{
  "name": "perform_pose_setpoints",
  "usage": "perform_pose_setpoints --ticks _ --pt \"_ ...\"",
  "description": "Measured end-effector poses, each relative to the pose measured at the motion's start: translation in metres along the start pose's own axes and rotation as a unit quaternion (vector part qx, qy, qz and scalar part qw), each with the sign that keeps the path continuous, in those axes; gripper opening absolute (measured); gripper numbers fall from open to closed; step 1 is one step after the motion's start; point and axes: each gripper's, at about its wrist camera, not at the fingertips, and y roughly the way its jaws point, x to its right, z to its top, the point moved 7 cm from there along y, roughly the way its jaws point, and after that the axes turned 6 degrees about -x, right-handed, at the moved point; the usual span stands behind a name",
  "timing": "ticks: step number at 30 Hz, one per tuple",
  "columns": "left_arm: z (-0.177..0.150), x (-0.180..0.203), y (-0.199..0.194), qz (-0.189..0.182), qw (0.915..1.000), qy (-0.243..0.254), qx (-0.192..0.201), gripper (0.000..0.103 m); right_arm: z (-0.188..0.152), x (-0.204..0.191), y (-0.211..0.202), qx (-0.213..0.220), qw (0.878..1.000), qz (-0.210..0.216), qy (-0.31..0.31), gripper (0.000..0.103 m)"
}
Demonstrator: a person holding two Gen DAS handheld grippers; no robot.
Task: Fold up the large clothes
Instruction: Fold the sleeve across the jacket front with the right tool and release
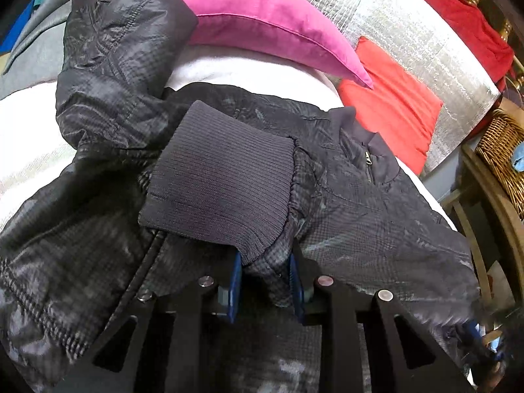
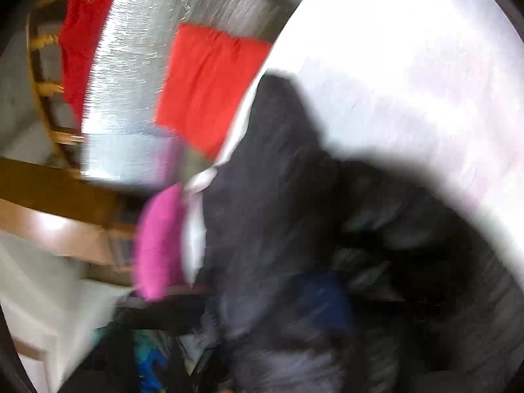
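A dark checked jacket [image 1: 360,216] lies spread on a white bed [image 1: 29,137]. Its ribbed knit cuff [image 1: 216,183] rests on the jacket's middle, and the other sleeve [image 1: 108,72] bends up at the left. My left gripper [image 1: 265,278] is shut on the sleeve just behind the cuff, blue pads [image 1: 236,281] on either side of the bunched cloth. The zipper and collar [image 1: 370,157] lie to the right. The right wrist view is heavily blurred; it shows the dark jacket [image 2: 268,196] on the white bed [image 2: 409,82]. A blue blur [image 2: 324,304] sits low in it; the right jaws cannot be made out.
A pink pillow [image 1: 262,23] and a red cushion [image 1: 393,104] lie at the far side against a silver foil sheet [image 1: 425,39]. A wicker basket [image 1: 504,150] and wooden chair frame [image 1: 484,229] stand at the right. Grey clothes [image 1: 39,42] pile at the far left.
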Motion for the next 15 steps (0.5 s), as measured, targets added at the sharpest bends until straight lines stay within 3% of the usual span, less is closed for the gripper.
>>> perform_pose_setpoints --ticks 1,4,6,7,9,11,12,15 --pt "0.0 0.002 0.001 -0.005 1.0 0.003 -0.002 0.031 0.002 0.004 -0.004 0.006 1.0 -0.007 0.007 0.01" --pt "-0.003 0.009 0.001 -0.002 0.9998 0.021 -0.003 0.031 0.002 0.005 -0.011 0.026 0.996 -0.071 -0.048 0.012" --pt "-0.003 0.008 0.003 0.004 0.9998 0.02 -0.004 0.031 -0.003 0.014 0.006 -0.006 0.993 -0.098 -0.062 0.021" --pt "-0.003 0.007 0.003 0.002 0.9998 0.017 -0.005 0.031 -0.005 0.014 0.007 -0.016 0.994 -0.087 -0.062 0.025" --pt "-0.003 0.008 0.003 0.004 0.9998 0.019 -0.004 0.032 -0.004 0.003 -0.008 -0.014 0.992 -0.082 -0.094 0.057" --pt "-0.003 0.008 0.004 0.006 0.9998 0.021 -0.002 0.033 -0.008 -0.009 -0.025 -0.021 0.99 -0.075 -0.121 0.072" --pt "-0.003 0.008 0.004 0.005 0.9998 0.02 -0.002 0.033 -0.011 -0.016 -0.034 -0.026 0.988 -0.071 -0.135 0.077" --pt "-0.003 0.009 0.004 0.004 0.9998 0.02 -0.001 0.033 -0.008 -0.035 -0.062 -0.015 0.98 -0.069 -0.184 0.077"
